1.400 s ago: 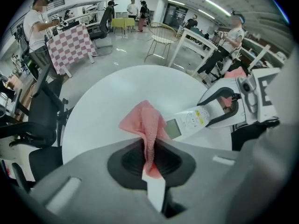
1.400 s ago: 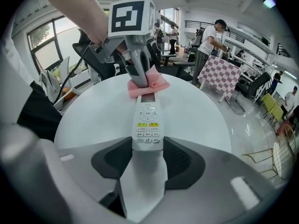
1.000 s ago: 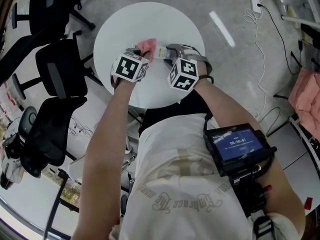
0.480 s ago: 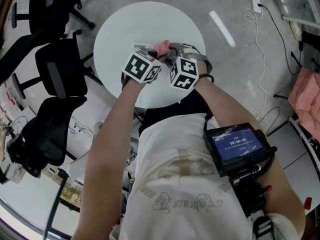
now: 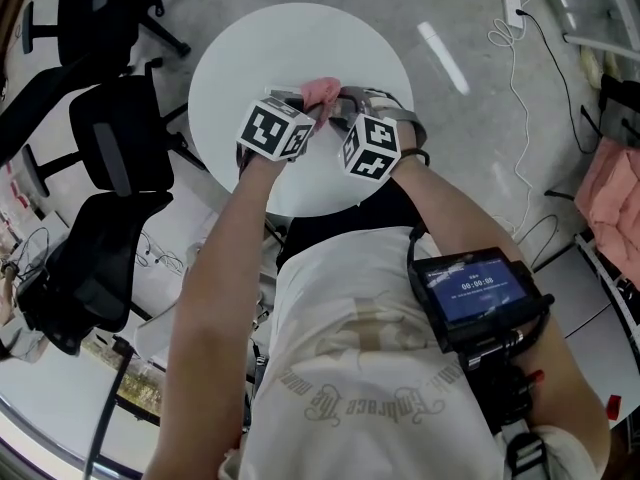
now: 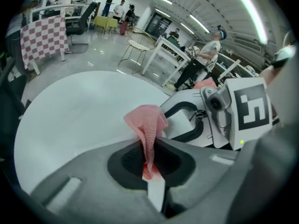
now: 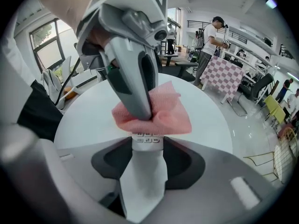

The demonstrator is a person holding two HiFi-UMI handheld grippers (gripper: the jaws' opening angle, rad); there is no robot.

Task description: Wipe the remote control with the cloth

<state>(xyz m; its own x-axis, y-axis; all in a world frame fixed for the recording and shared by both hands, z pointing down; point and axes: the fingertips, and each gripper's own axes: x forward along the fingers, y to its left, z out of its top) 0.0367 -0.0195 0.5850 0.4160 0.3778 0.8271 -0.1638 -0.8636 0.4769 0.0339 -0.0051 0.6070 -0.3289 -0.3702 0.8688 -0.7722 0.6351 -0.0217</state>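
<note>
- While held out over everything else, white remote (image 7: 145, 176) clamped by its near end in the right gripper (image 7: 147, 146), jaws wide.
- Just past that, pink cloth (image 7: 163, 118) bunched on the remote's far end, pinched in the left gripper (image 6: 150, 164), closed tight.
- Round white table (image 5: 240, 58) underneath.

The head view looks steeply down from above the person onto the round white worktop (image 5: 230, 58), far enough off to take in both arms and the surrounding floor. The left gripper view rides close behind the left hand-held gripper (image 6: 150, 169) and faces along its jaws across the worktop (room beyond). The right gripper view rides likewise on the right hand-held gripper (image 7: 147, 146), the remote control (image 7: 145, 176) filling its foreground. All three share the pink cloth (image 7: 163, 113); each gripper view shows the other hand-held gripper.
</note>
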